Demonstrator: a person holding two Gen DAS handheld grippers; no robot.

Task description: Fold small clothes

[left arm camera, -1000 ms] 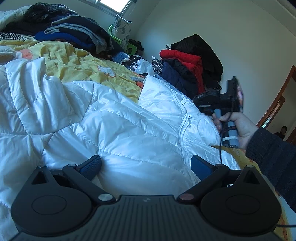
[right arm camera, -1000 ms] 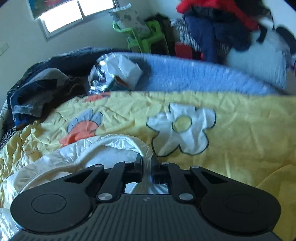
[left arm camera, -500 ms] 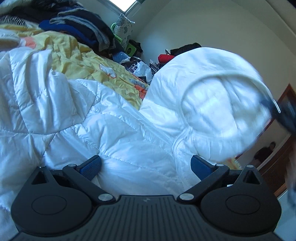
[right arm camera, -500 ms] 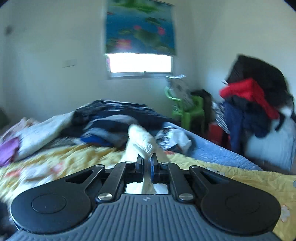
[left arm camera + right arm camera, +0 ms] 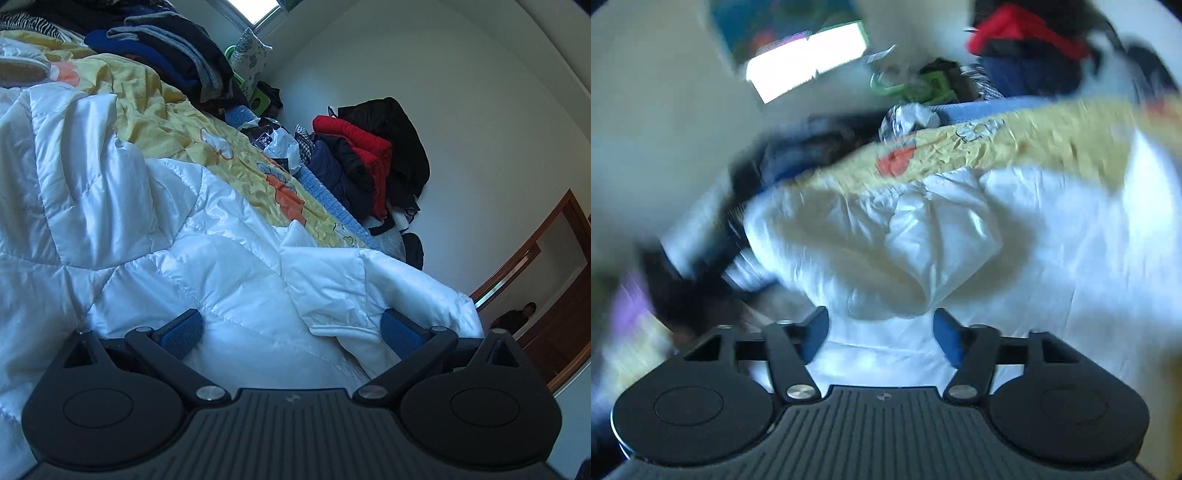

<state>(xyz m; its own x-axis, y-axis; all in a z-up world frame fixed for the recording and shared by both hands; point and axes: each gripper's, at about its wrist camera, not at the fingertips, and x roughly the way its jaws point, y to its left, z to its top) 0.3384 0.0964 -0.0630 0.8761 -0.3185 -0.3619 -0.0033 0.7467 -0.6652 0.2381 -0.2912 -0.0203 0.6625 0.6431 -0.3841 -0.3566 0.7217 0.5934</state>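
Looking at the left wrist view first: white quilted puffer jacket (image 5: 155,258) fills the frame from 9 o'clock through centre, spread on the yellow floral bedsheet (image 5: 173,122). A turned-over white flap with a bound hem (image 5: 354,291) lies at about 4 o'clock of centre, just ahead of the tongs. Left gripper (image 5: 291,328) stands wide, nothing between the blue pads (image 5: 183,330), which hover over the quilted shell; contact can't be told. Pile of dark folded clothes (image 5: 173,48) at 12 o'clock, red and black coats (image 5: 373,162) heaped at 2 o'clock, well apart from the work.

Right wrist view, heavily blurred: same white jacket at centre, its bunched white fold (image 5: 938,251) just ahead of the right gripper (image 5: 881,332). Jaws have just been opening and now stand partly wide. Fabric sits in the gap, but the pads don't press on it, so it reads as released. Yellow sheet runs 10 to 2 o'clock behind.

Handling, my read:
- Light, soft and lofty, so it springs back and folds won't hold without pressing flat.
- Shell looks satiny, likely slippery; a shallow pinch may slide off.
- Take hold at the hem binding, seams or zip edge, where it's thinner and firmer, not mid-panel.
- Nothing fragile; a firm squeeze is fine.
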